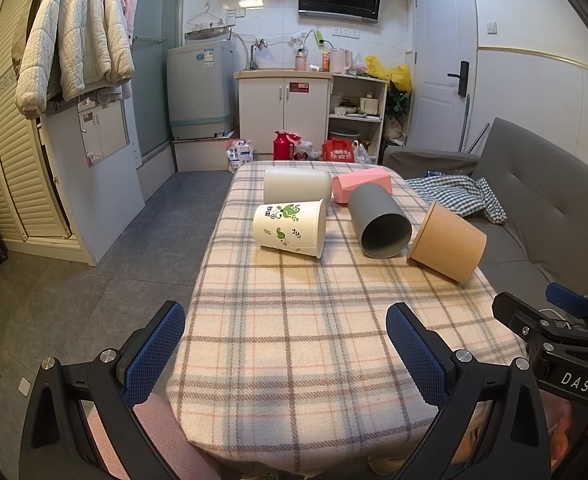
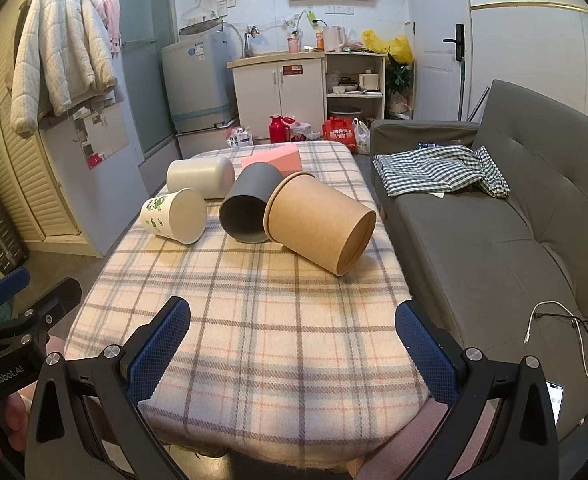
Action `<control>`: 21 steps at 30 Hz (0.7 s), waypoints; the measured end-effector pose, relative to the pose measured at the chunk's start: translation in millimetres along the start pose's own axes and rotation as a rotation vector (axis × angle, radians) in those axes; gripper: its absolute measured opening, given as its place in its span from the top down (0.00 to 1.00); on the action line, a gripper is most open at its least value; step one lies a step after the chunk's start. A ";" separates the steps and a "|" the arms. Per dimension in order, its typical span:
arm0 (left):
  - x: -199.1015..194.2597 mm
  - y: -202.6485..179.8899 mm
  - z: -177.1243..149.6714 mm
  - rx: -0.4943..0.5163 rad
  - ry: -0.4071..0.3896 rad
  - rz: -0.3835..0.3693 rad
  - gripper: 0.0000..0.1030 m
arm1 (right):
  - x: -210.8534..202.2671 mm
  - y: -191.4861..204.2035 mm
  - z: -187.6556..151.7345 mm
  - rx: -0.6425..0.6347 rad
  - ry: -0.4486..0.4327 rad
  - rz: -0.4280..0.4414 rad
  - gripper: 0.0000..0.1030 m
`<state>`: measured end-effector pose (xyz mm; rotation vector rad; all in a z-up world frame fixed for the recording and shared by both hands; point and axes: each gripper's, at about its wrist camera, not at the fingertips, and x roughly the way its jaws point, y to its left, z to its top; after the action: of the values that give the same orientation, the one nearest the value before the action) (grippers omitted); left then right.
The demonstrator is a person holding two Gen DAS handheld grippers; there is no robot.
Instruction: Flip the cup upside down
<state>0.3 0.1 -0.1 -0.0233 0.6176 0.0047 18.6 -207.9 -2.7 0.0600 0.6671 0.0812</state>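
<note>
Several cups lie on their sides on a plaid-covered table. A white cup with green leaf prints lies at the left. A pale grey cup lies behind it. A dark grey cup lies in the middle with its mouth toward me. A brown paper cup lies at the right. My left gripper is open and empty over the near table edge. My right gripper is open and empty, also well short of the cups.
A pink box lies behind the cups. A grey sofa with a checked cloth stands right of the table. A white cable lies on the sofa. Kitchen cabinets and a washing machine stand at the back.
</note>
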 end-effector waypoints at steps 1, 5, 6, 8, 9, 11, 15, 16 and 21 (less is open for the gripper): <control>0.0 0.0 0.0 0.000 0.000 0.000 0.00 | 0.8 -0.2 -0.7 0.001 -0.001 0.002 0.00; 0.1 0.0 0.0 0.000 0.000 0.000 0.00 | 4.0 1.7 -0.1 -0.001 0.004 0.003 0.00; 0.1 0.0 0.0 0.000 0.001 0.000 0.00 | 3.5 1.7 0.3 -0.002 0.005 0.002 0.00; 0.1 0.0 0.0 0.000 0.001 0.000 0.00 | 3.0 1.7 -0.3 -0.002 0.007 0.002 0.00; 0.0 0.0 0.0 0.000 0.001 0.000 0.00 | 2.0 1.3 0.9 -0.001 0.008 0.002 0.00; 0.0 0.0 0.0 0.000 0.000 0.000 0.00 | 2.0 1.3 0.7 -0.001 0.008 0.002 0.00; 0.0 0.0 0.0 0.000 0.001 0.000 0.00 | 2.4 1.2 0.8 -0.001 0.009 0.002 0.00; 0.1 0.0 0.0 0.000 0.001 0.000 0.00 | 2.4 1.2 0.8 -0.001 0.009 0.002 0.00; 0.0 0.0 0.0 0.000 0.001 0.000 0.00 | 2.6 1.1 0.7 -0.001 0.010 0.002 0.00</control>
<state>0.4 0.0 -0.1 -0.0228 0.6185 0.0050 21.1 -206.6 -3.7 0.0594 0.6767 0.0837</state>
